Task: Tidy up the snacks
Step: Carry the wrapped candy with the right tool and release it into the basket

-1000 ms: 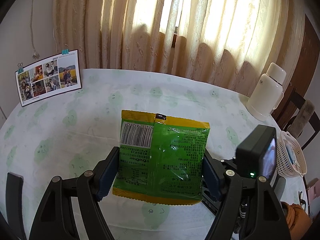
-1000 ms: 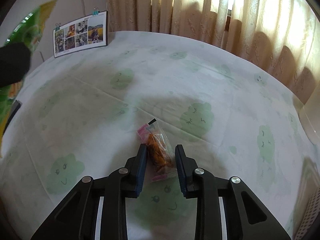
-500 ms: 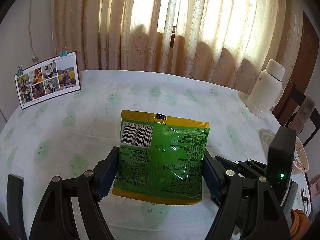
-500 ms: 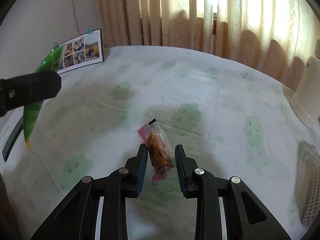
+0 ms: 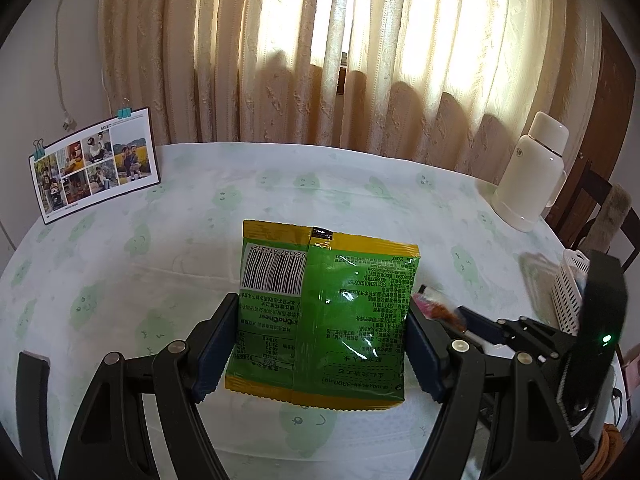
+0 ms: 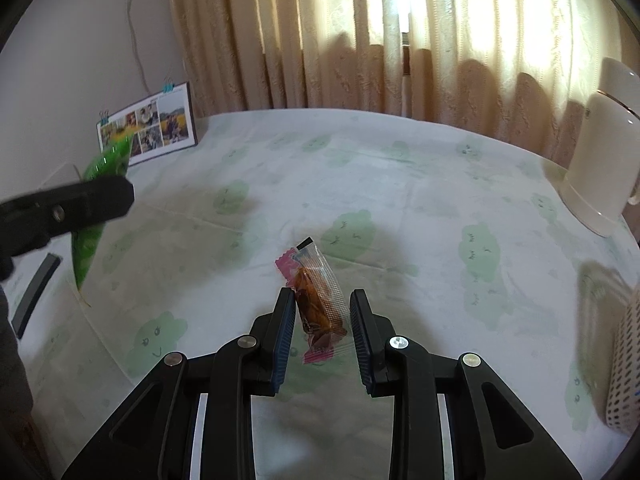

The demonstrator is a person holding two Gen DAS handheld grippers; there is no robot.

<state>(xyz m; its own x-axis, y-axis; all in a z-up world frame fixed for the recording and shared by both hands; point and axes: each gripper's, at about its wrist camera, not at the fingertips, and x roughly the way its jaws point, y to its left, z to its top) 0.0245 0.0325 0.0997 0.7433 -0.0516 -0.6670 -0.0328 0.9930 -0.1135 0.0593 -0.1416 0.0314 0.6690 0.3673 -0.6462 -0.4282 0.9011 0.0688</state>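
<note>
Both carrying clear of the table (image 5: pixel 168 280), likely bound for the basket (image 6: pixel 624 364) at 3 o'clock: left gripper (image 5: pixel 320 344) clamps the green snack bag (image 5: pixel 324 312) by its sides, right gripper (image 6: pixel 323 328) pinches the small clear snack packet (image 6: pixel 318 300).

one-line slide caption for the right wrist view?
Right gripper holds a small clear snack packet above the cloud-print tablecloth; left gripper carries the green bag nearby.

A: We see a round surface (image 6: pixel 400 184) with a cloud-print cloth.

B: On it we note a photo card (image 5: pixel 96 170), white flask (image 5: pixel 532 172), perforated basket (image 6: pixel 624 368) and dark strip (image 6: pixel 36 294).
</note>
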